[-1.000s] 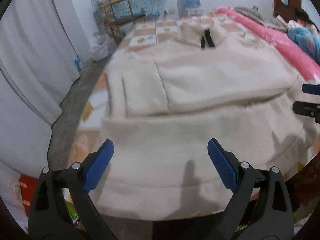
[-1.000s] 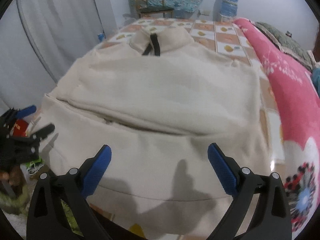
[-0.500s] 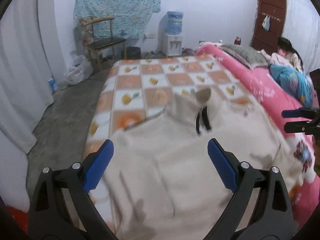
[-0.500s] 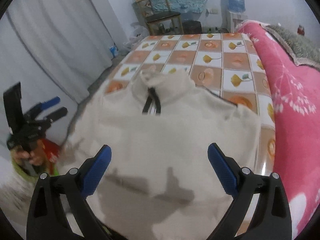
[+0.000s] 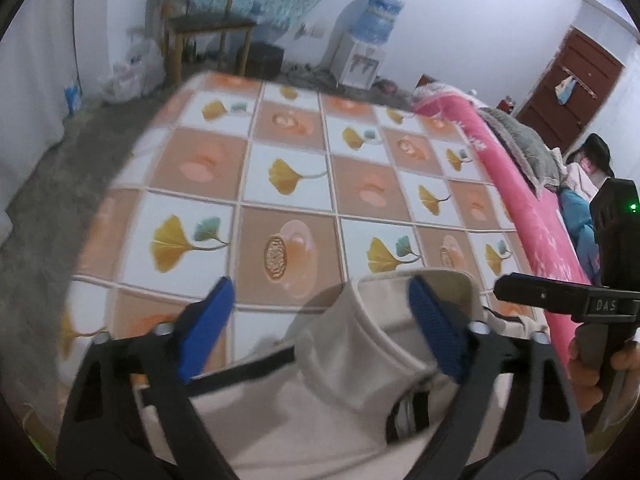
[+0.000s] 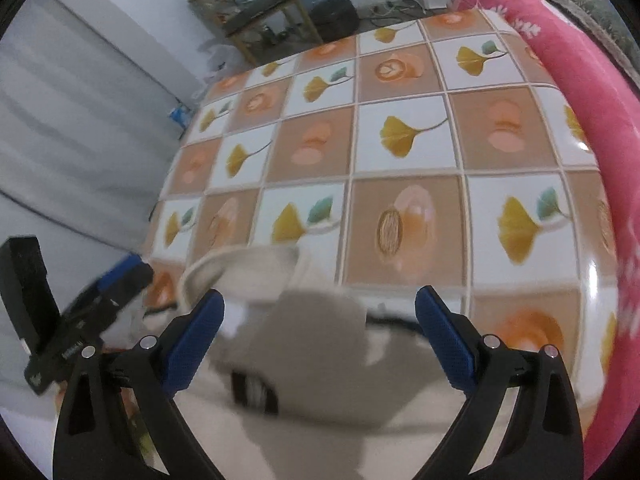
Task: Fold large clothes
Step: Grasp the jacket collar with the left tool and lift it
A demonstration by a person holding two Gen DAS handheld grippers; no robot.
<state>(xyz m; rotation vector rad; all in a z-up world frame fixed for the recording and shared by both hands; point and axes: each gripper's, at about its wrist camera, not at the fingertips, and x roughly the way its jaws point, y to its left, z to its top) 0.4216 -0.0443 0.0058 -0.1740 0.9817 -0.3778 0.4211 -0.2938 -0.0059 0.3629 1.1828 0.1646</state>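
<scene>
A cream fleece jacket [image 5: 352, 392] with a stand-up collar and black zipper lies on the checked bed cover [image 5: 288, 184]. In the left wrist view my left gripper [image 5: 320, 328] is open and empty, hovering over the collar. The right gripper [image 5: 560, 300] shows at the right edge of that view, held in a hand. In the right wrist view my right gripper [image 6: 320, 332] is open and empty above the jacket's collar area [image 6: 248, 276]; the jacket [image 6: 312, 412] is blurred below. The left gripper [image 6: 92, 308] shows at the left there.
A pink blanket [image 5: 520, 200] runs along the bed's right side, also in the right wrist view [image 6: 580, 72]. A wooden chair [image 5: 208, 28], a water dispenser [image 5: 368, 48] and bags stand beyond the bed. White curtains [image 6: 80, 120] hang at the left.
Both grippers have moved forward from the jacket's hem to over its collar. The views now show mostly bare bed cover beyond the collar. Both stayed open.
</scene>
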